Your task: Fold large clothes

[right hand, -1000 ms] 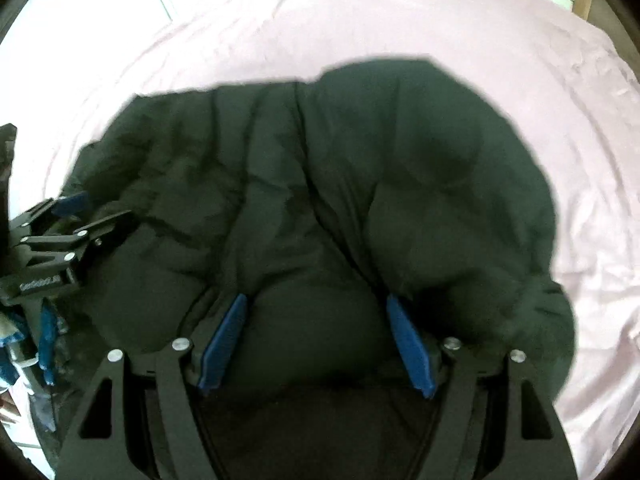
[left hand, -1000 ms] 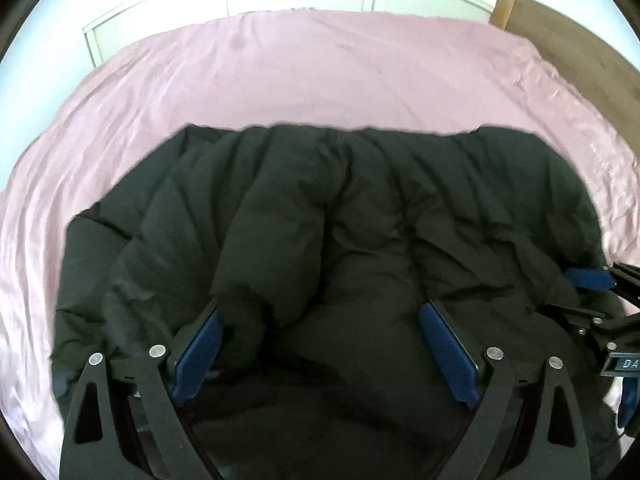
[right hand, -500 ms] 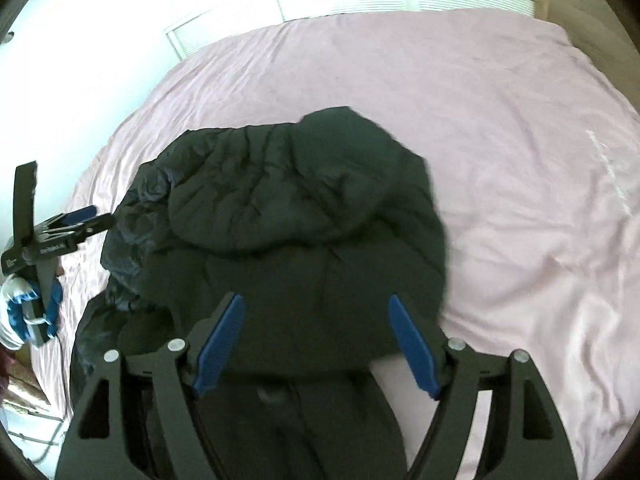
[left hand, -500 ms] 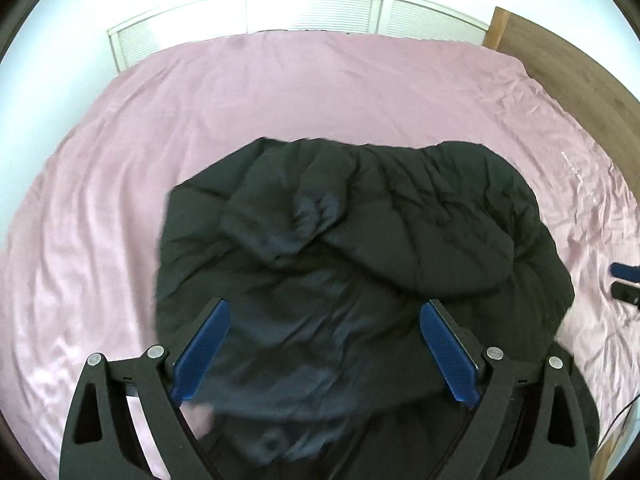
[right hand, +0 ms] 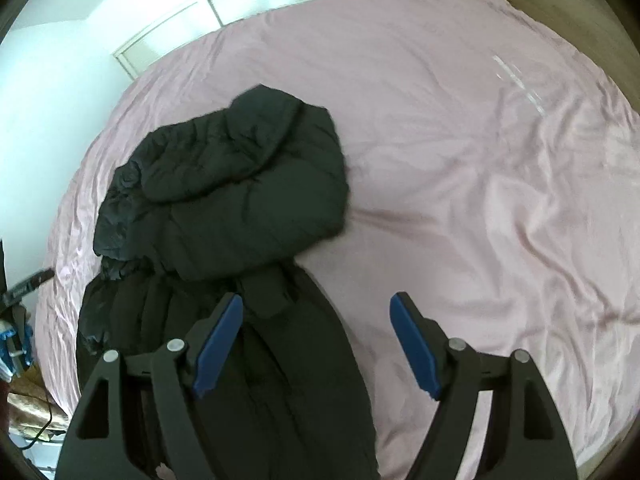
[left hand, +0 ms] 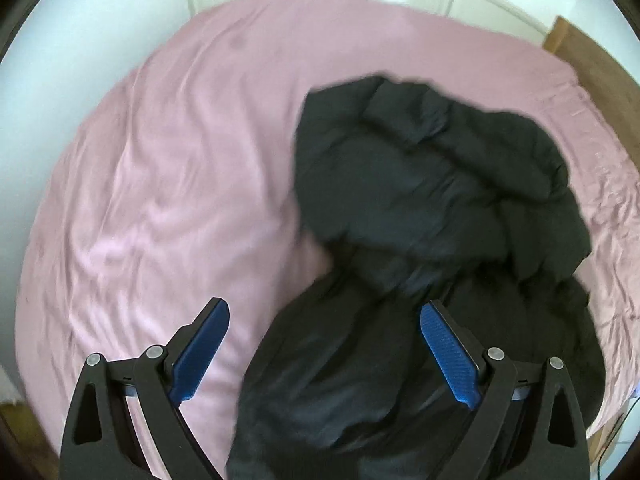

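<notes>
I am looking down from both wrist cameras at a bed covered in a wrinkled pink sheet (right hand: 480,168). A large black padded jacket (left hand: 432,200) lies on it in a loose, partly doubled heap: its upper half is folded back over itself, and its lower part runs toward the bed's near edge, under my cameras.

My left gripper (left hand: 324,352) stands wide open. Jacket fabric shows in the gap between its blue pads, but the pads are not pressing on it. My right gripper (right hand: 316,340) is also wide open and grips nothing; its left pad sits over the jacket's edge, its right pad over bare sheet. At the left border of the right wrist view I can make out a small part of the other gripper's frame.

As I judge it, the fold is loose and may not hold. The puffy fill could spring the top layer open, and the slick shell could slide on the sheet. If I grab a single layer next, I may drag the heap toward the near edge instead of folding it.
</notes>
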`<act>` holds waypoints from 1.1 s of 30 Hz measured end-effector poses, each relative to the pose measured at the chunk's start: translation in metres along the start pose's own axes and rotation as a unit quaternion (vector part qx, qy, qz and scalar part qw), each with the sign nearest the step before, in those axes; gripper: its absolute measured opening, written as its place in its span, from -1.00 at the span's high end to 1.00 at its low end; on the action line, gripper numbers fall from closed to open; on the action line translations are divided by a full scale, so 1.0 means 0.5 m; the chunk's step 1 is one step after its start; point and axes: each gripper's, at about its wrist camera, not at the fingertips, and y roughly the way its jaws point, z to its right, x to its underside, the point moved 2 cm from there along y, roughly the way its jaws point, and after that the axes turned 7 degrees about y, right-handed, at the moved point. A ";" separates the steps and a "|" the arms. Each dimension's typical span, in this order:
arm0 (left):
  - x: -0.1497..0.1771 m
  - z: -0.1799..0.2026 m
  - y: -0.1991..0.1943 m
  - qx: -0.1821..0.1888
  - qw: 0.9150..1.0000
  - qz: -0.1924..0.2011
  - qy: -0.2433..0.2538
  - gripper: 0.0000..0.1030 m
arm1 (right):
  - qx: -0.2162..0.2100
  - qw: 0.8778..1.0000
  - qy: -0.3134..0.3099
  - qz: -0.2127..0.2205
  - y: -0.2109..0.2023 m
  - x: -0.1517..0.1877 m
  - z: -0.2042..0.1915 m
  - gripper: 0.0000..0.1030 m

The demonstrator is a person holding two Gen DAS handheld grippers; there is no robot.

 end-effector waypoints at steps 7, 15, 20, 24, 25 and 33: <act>0.166 -0.100 0.056 0.021 0.995 -0.074 -0.061 -0.85 | 0.011 0.997 0.042 -0.058 0.029 0.099 0.092 -0.48; 0.316 -0.156 0.164 0.100 0.974 -0.164 -0.122 -0.85 | -0.011 0.986 0.093 -0.138 0.088 0.211 0.167 -0.48; 0.374 -0.169 0.199 0.164 0.956 -0.186 -0.159 -0.86 | -0.031 0.977 0.121 -0.175 0.120 0.265 0.193 -0.48; 0.404 -0.168 0.214 0.198 0.944 -0.205 -0.165 -0.87 | -0.043 0.971 0.137 -0.190 0.137 0.288 0.206 -0.49; 0.411 -0.167 0.217 0.205 0.941 -0.210 -0.167 -0.87 | -0.045 0.970 0.141 -0.191 0.141 0.292 0.210 -0.49; 0.429 -0.174 0.238 0.229 0.931 -0.212 -0.191 -0.87 | -0.082 0.961 0.158 -0.213 0.180 0.288 0.227 -0.51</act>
